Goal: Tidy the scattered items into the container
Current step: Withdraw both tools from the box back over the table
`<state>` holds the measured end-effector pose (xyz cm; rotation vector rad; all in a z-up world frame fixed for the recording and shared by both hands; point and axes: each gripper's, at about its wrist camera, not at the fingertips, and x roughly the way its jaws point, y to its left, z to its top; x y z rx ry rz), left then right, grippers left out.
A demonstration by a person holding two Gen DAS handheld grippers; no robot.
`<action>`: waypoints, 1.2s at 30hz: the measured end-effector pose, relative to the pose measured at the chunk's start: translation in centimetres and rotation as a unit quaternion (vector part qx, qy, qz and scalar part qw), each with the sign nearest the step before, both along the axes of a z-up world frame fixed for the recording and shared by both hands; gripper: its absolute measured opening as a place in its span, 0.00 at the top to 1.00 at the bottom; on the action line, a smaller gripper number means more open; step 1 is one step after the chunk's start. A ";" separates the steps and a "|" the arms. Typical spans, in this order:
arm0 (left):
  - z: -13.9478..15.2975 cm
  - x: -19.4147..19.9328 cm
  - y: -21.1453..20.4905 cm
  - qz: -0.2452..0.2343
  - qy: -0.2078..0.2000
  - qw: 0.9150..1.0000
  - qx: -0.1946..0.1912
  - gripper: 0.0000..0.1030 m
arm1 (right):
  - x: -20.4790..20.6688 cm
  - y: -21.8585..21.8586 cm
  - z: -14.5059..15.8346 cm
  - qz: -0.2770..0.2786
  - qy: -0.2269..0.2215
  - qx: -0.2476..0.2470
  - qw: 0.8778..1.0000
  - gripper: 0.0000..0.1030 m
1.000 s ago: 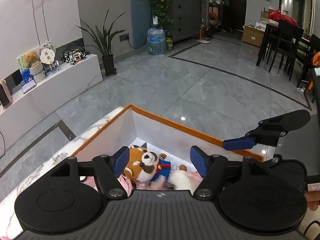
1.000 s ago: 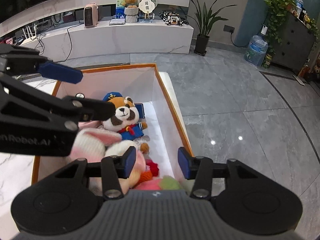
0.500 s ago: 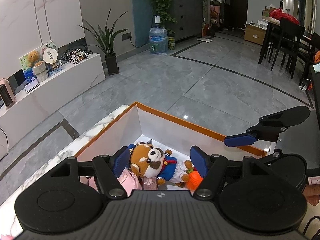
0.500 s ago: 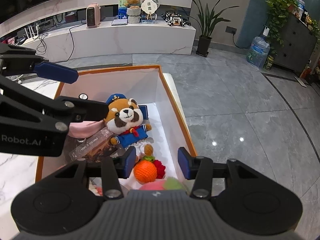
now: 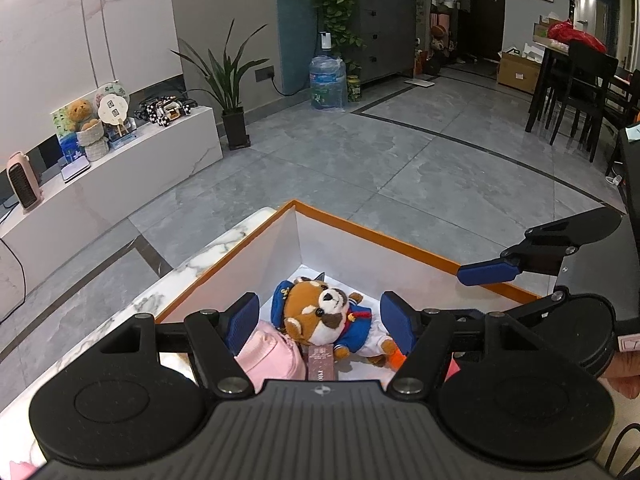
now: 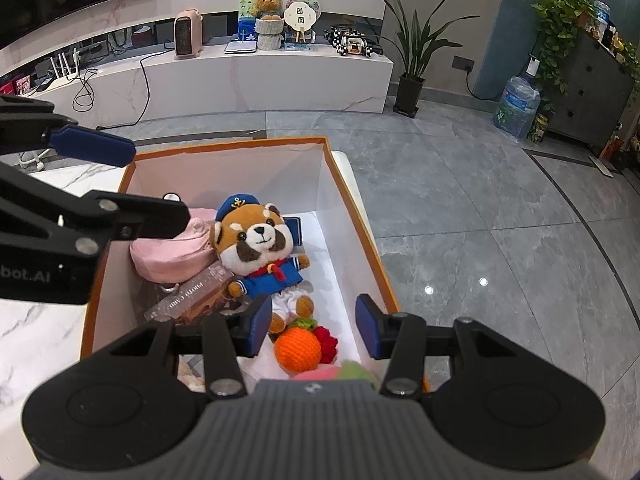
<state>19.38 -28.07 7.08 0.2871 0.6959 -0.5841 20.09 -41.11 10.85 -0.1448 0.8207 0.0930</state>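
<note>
An orange-rimmed white box (image 6: 228,145) (image 5: 400,237) stands on the marble table. Inside lie a red panda plush in a sailor suit (image 6: 260,248) (image 5: 320,316), a pink pouch (image 6: 172,256) (image 5: 268,356), a photo card pack (image 6: 192,296), an orange crochet ball (image 6: 298,348) and a red crochet piece (image 6: 328,340). My left gripper (image 5: 320,320) (image 6: 156,186) hovers open above the plush and pouch. Over the box's near end, my right gripper (image 6: 313,330) is open above the orange ball, holding nothing. One of its blue fingertips (image 5: 486,273) shows at the right.
The marble table (image 6: 36,340) ends just beyond the box, with grey tiled floor (image 6: 480,220) past it. A pink and green soft thing (image 6: 348,372) sits at the box's near end. A hand (image 5: 626,372) grips the right tool. A low white bench (image 6: 260,76) lines the wall.
The white and pink soft toy seen over the pouch a second ago no longer shows. The pouch, card pack and orange ball have come into sight. Both grippers kept their openings.
</note>
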 end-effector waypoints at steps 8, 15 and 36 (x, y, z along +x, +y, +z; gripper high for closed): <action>0.6 -0.3 3.2 0.024 -0.005 1.000 0.000 0.23 | 0.4 2.4 0.7 0.012 -0.010 -0.004 1.000 0.52; 1.4 -0.6 7.7 0.057 -0.009 0.998 -0.003 0.23 | 0.9 5.9 1.4 0.031 -0.021 -0.003 0.999 0.52; 2.5 -1.8 20.5 0.149 -0.009 0.989 -0.009 0.23 | 2.0 16.0 2.1 0.084 -0.039 -0.006 0.996 0.52</action>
